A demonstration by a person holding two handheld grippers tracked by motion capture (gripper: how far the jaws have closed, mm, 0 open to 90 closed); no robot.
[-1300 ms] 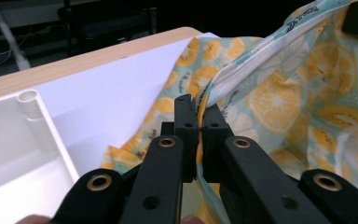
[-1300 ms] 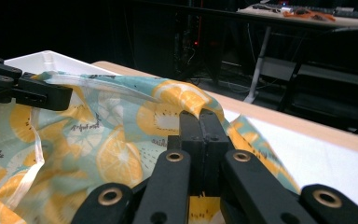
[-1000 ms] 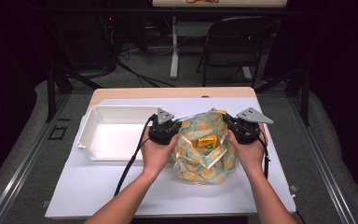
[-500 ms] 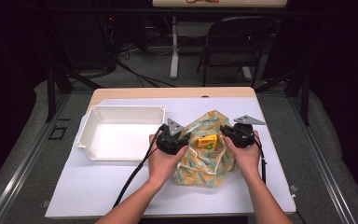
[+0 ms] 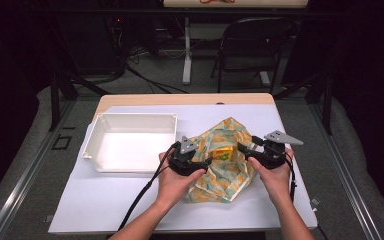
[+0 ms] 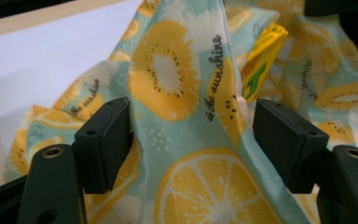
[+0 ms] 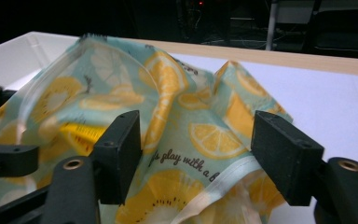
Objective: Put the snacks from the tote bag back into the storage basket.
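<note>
White bin [image 5: 130,142] just left of fruit-print bag [image 5: 225,167]; chair [image 5: 252,52] beyond table [image 5: 105,200]

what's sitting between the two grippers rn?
The fruit-print cloth bag with a yellow packet inside fills the stretch between left gripper and right gripper, seen in the high view.

Left gripper [image 5: 206,161] and right gripper [image 5: 244,151] facing each other, jaws of the 2 just opened wide, forearms low, hands apart.
</note>
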